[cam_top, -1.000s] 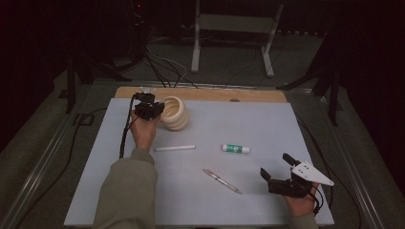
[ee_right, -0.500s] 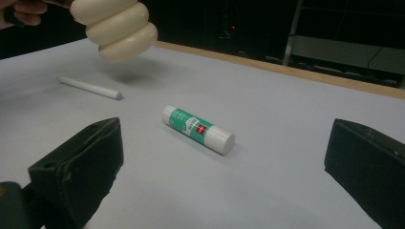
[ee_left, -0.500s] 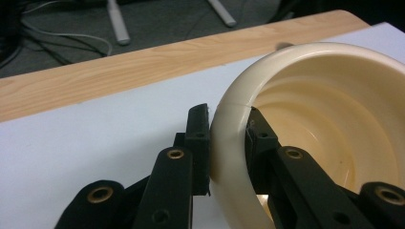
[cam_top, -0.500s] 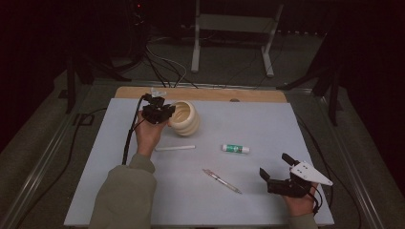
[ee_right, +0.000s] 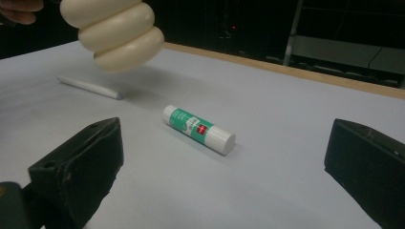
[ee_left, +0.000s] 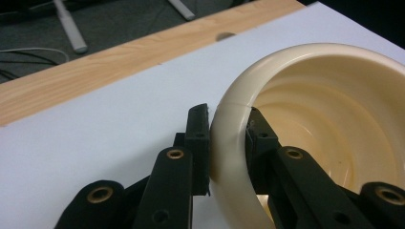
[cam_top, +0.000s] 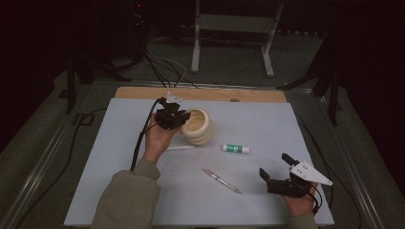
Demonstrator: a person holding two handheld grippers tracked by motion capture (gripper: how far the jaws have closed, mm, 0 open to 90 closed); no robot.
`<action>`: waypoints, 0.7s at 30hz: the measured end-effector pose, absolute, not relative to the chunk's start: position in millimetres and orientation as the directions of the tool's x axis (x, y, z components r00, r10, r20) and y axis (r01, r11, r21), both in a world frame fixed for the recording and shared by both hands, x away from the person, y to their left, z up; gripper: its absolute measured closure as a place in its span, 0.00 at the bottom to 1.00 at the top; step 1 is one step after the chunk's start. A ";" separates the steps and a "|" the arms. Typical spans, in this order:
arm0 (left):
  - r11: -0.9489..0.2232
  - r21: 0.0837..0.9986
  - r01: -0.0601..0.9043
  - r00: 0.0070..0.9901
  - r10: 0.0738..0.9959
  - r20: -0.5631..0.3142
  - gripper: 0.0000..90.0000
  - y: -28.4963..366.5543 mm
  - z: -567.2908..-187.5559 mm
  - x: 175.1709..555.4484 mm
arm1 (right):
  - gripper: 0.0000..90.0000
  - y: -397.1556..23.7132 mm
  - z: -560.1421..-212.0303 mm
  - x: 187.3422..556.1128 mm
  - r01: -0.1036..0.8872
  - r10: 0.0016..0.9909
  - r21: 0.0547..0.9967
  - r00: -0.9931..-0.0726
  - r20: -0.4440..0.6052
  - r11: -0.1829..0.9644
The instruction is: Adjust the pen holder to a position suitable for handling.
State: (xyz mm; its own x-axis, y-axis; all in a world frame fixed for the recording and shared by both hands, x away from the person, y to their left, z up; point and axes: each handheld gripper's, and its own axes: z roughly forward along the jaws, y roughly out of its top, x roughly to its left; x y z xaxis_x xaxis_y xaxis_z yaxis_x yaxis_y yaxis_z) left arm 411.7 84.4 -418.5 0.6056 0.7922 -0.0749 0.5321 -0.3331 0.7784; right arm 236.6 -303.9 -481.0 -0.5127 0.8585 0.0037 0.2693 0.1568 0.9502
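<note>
High view has the left claw (cam_top: 173, 116) pinching the rim of a cream ribbed pot (cam_top: 198, 127), one jaw inside and one outside, with the pot tipped on its side and lifted off the pale surface (cam_top: 267, 129). Just below that claw lies a white stick (cam_top: 180, 148); farther off toward the right claw (cam_top: 277, 172) are a green-labelled glue stick (cam_top: 235, 149) and a pen (cam_top: 221, 181). The right claw rests low on the surface, jaws spread wide and empty, with the glue stick straight ahead of it. I'd judge the pot is mid-carry. The next move looks like setting it down upright within reach, then loosening the pinch so the rim slips free without toppling.
</note>
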 end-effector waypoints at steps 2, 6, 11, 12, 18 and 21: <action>-0.349 0.775 0.527 0.620 0.782 -0.069 0.86 80.4 -418.4 409.0 | 0.00 -303.9 -481.0 236.5 0.269 0.858 0.950 -0.513 0.004 0.156; -0.403 0.759 0.511 0.664 0.746 -0.051 0.86 67.8 -418.6 399.5 | 0.00 -303.6 -481.1 236.5 0.270 0.858 0.950 -0.513 0.005 0.157; -0.437 0.745 0.503 0.686 0.726 -0.038 0.86 60.7 -421.5 393.8 | 0.00 -303.4 -481.1 236.5 0.272 0.858 0.950 -0.513 0.005 0.157; -0.451 0.739 0.501 0.697 0.716 -0.036 0.86 58.7 -423.5 391.7 | 0.00 -303.4 -481.1 236.6 0.271 0.858 0.950 -0.513 0.004 0.157; -0.462 0.726 0.510 0.708 0.704 -0.049 0.86 54.7 -431.7 388.8 | 0.00 -302.9 -481.3 236.7 0.270 0.857 0.949 -0.515 0.002 0.160; -0.465 0.720 0.515 0.707 0.705 -0.051 0.85 53.2 -434.8 388.3 | 0.00 -302.9 -481.3 236.8 0.270 0.857 0.949 -0.515 0.000 0.162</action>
State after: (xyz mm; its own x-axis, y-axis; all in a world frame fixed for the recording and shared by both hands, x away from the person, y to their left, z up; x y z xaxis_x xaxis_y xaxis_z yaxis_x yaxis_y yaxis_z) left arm 388.3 53.2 -434.8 0.7075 0.7049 -0.0507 0.5148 -0.4649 0.7203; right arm 236.8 -302.9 -481.3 -0.5149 0.8573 0.0003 0.2698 0.1617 0.9493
